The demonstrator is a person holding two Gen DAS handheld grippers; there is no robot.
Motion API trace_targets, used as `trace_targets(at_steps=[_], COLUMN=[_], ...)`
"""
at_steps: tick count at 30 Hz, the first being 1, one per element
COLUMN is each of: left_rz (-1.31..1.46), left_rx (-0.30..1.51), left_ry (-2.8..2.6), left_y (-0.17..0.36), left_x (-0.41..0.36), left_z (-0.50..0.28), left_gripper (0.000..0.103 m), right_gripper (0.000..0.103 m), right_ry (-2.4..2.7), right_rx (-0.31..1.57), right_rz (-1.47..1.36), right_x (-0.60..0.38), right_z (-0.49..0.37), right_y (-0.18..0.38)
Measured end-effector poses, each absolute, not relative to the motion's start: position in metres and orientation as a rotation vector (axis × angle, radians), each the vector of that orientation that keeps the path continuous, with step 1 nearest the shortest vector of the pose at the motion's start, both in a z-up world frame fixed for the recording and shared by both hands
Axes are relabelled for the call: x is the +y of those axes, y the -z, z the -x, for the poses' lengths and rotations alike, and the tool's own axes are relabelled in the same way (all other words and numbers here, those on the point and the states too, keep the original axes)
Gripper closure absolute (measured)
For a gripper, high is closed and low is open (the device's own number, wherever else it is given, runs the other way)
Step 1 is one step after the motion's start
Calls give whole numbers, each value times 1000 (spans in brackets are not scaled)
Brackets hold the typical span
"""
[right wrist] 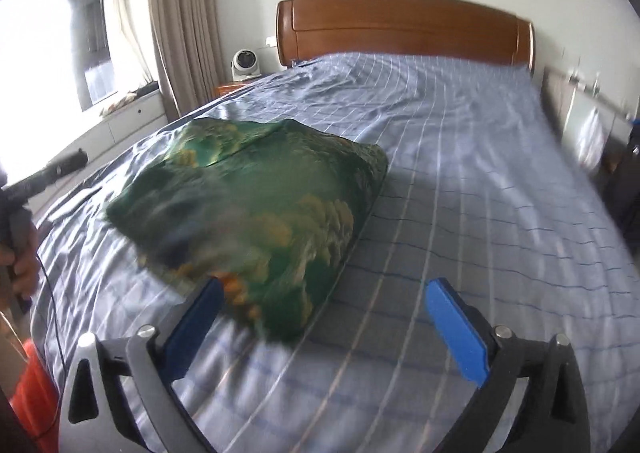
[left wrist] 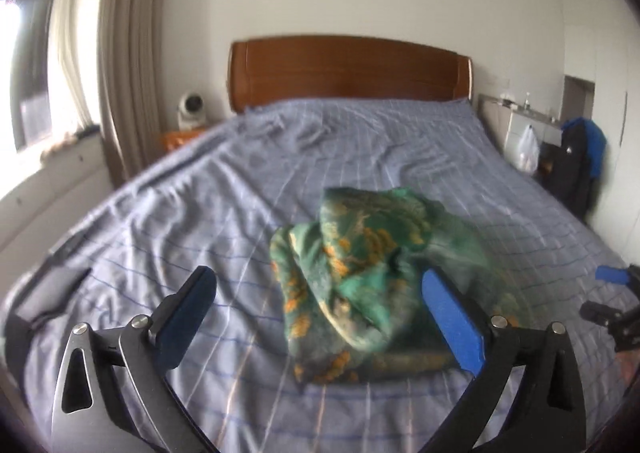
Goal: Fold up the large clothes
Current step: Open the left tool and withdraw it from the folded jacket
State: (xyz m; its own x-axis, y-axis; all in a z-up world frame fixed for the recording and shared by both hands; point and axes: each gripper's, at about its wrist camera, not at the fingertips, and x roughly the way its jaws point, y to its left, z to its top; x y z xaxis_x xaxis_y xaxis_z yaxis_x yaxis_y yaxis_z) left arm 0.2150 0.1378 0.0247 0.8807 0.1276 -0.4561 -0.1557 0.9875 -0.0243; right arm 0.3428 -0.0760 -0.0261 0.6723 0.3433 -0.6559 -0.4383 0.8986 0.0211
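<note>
A green garment (left wrist: pixel 360 245) printed with orange and yellow lies in a loose bundle on the blue striped bed sheet (left wrist: pixel 180 205). My left gripper (left wrist: pixel 318 275) stands open just in front of it, the bundle showing between the wide-apart blue pads, which do not press on it. In the right wrist view the garment (right wrist: pixel 256 189) looks like a puffed, roughly folded mound. My right gripper (right wrist: pixel 325 285) is open, and the mound's blurred near corner reaches down beside its left finger (right wrist: pixel 200 317). Nothing is held. The right gripper (left wrist: pixel 612 293) also shows at the left view's right edge.
The bed (right wrist: pixel 460 173) runs to a wooden headboard (left wrist: pixel 348 69). A small white fan (left wrist: pixel 192 109) stands on a nightstand by the curtain (left wrist: pixel 132 53). A plastic bag (left wrist: pixel 528 149) and a dark jacket (left wrist: pixel 580 165) stand on the right. A hand (right wrist: pixel 24 253) grips the left tool's handle.
</note>
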Motion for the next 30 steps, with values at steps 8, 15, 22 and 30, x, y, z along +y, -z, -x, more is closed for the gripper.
trace_targets(at_steps=[8,15,22,30], left_rz=[175,37,-113,-87], left_rx=[558,489,472,570], left_ry=[-188,-236,-264,-271], left_y=[-23,-40,-45,-34], left_x=[94,56,34,25], left_z=[-161,-116,-98,-86], left_gripper=[0,0,0,0], right_gripper=[0,0,0,0], right_ry=[-349,-297,-280,-251], right_rx=[595,527,586,649], right_rz=[209,163,124,166], right_x=[-94,-113,-105,-88], right_z=[-256,-201,-185,-171], right_y=[-8,-23,-14,-9])
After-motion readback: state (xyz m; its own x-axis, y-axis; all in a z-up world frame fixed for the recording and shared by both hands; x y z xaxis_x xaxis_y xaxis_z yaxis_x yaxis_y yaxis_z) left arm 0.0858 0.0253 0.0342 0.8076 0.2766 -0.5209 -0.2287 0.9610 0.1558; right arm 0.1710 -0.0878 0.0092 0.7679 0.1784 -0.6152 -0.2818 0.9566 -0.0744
